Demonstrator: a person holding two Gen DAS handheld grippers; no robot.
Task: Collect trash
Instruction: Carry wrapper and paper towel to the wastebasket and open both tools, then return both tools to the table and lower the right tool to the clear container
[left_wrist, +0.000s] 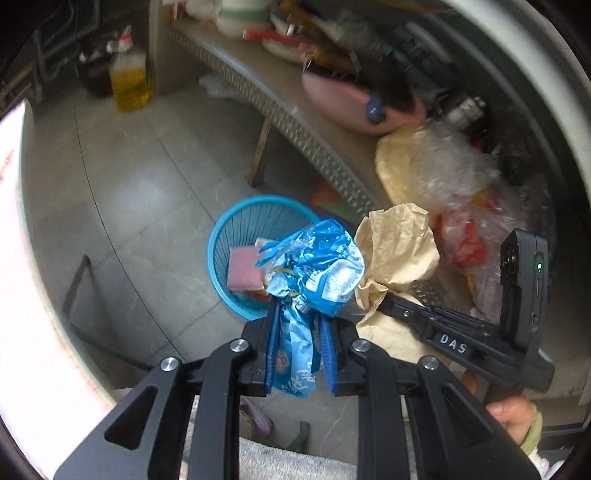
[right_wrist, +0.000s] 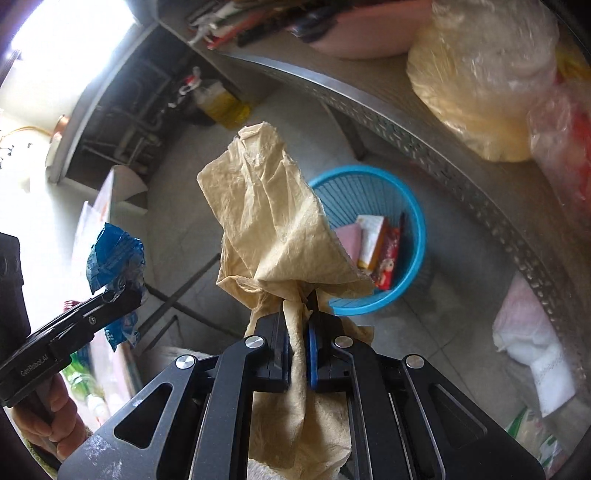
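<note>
Blue plastic made the round basket (left_wrist: 221, 236) on the floor beside the metal table (left_wrist: 258, 92) — some trash already lay inside. Above it, the right gripper (right_wrist: 300, 314) pinched a crumpled brown paper (right_wrist: 266, 206), and the left gripper (left_wrist: 297, 314) pinched a blue wrapper (left_wrist: 317, 258).

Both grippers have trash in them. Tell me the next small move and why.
Probably carry both a little further over the blue basket and then open. The left hand-held gripper is shut on a blue wrapper, the right hand-held gripper on crumpled brown paper. The basket stands on the floor below and ahead of them, already holding a few packets, so neither piece would clearly fall inside yet.
</note>
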